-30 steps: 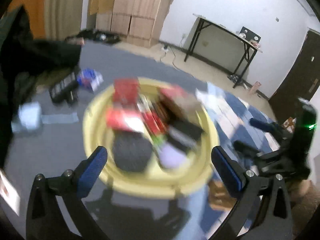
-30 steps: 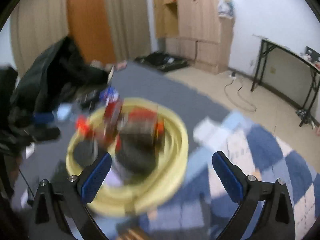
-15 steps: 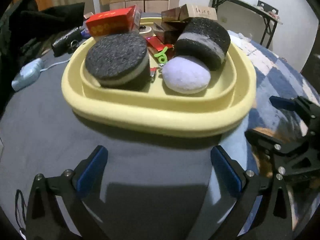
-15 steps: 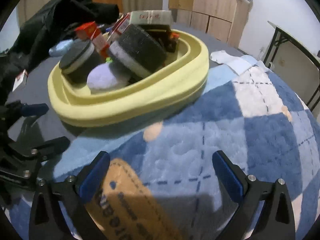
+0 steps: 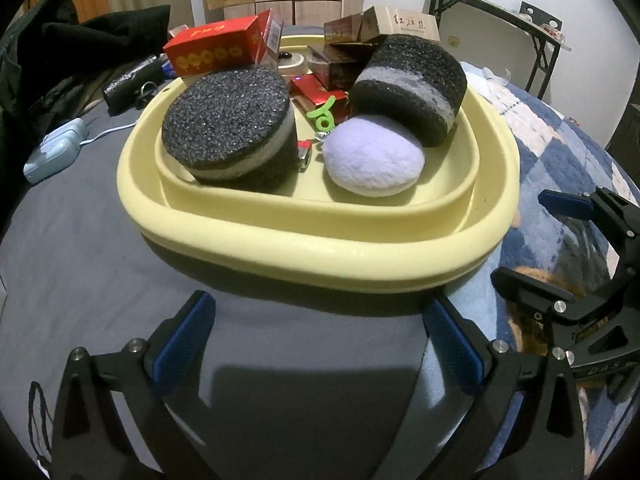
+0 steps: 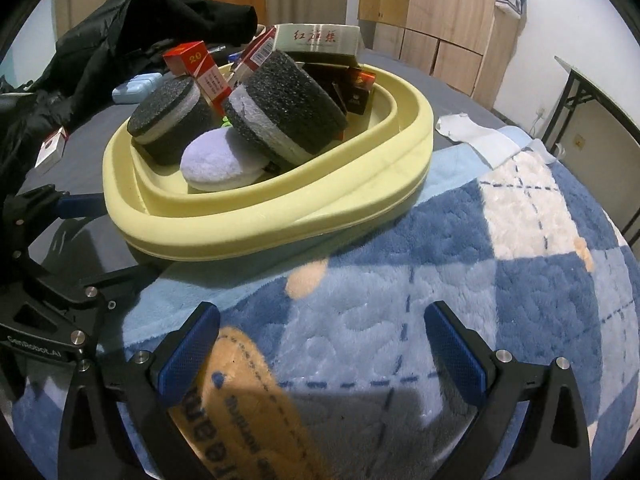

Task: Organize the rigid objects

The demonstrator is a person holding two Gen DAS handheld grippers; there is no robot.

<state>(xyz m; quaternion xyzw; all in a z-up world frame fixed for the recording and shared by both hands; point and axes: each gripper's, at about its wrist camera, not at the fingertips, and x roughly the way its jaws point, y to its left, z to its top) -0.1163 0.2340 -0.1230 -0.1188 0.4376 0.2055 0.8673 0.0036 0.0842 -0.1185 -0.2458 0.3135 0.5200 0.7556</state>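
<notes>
A yellow basin (image 5: pixel 320 248) sits on a bed, also in the right wrist view (image 6: pixel 248 236). It holds two black foam discs (image 5: pixel 228 128) (image 5: pixel 412 80), a lilac pad (image 5: pixel 372 156), a green clip (image 5: pixel 324 114), a small lighter (image 5: pixel 304 152) and several red and brown boxes (image 5: pixel 216 46). My left gripper (image 5: pixel 318 340) is open and empty, low in front of the basin's near rim. My right gripper (image 6: pixel 320 348) is open and empty over the blue blanket, right of the basin; it also shows in the left wrist view (image 5: pixel 560 248).
A blue checked fleece blanket (image 6: pixel 520 280) covers the right side, grey sheet (image 5: pixel 80 260) the left. A pale blue case (image 5: pixel 52 152) with a cable, a black jacket (image 6: pixel 120 20), and a small red-and-white box (image 6: pixel 52 152) lie left. A white cloth (image 6: pixel 476 136) lies behind the basin.
Both grippers dropped from high above the basin to low beside it, and have crept slightly closer in the last half second. Both jaws stayed open.
</notes>
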